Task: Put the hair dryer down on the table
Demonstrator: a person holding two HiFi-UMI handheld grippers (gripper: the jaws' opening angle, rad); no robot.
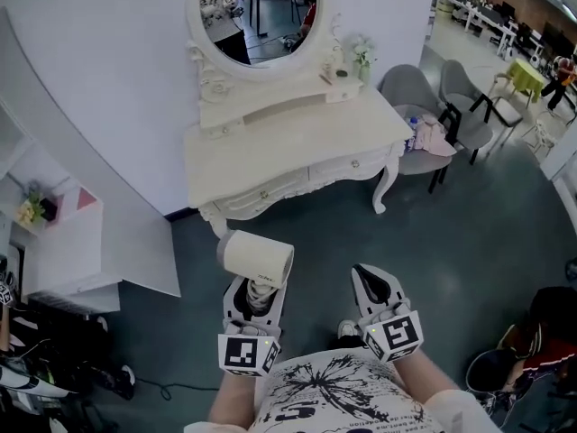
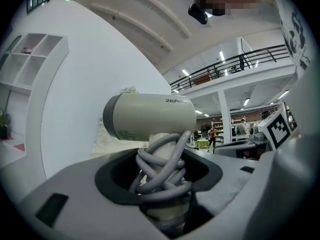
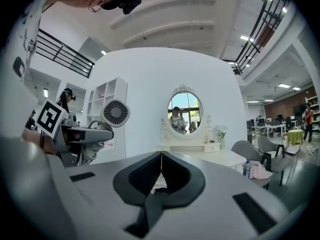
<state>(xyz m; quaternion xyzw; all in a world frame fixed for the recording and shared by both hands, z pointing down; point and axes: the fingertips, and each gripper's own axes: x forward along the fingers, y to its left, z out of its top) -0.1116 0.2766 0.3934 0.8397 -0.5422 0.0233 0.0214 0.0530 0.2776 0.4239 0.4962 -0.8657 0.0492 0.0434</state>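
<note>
A cream hair dryer stands upright in my left gripper, which is shut on its handle with the grey cord wound round it. The barrel lies crosswise above the jaws; its round rear grille shows in the right gripper view. My right gripper hangs beside it, shut with nothing between its jaws, which meet tip to tip. The white dressing table stands ahead against the wall, some way beyond both grippers.
An oval mirror and small ornaments top the dressing table. Two grey chairs stand to its right, one with a bottle and pink cloth. A white shelf unit and cables are at left. Dark floor lies between me and the table.
</note>
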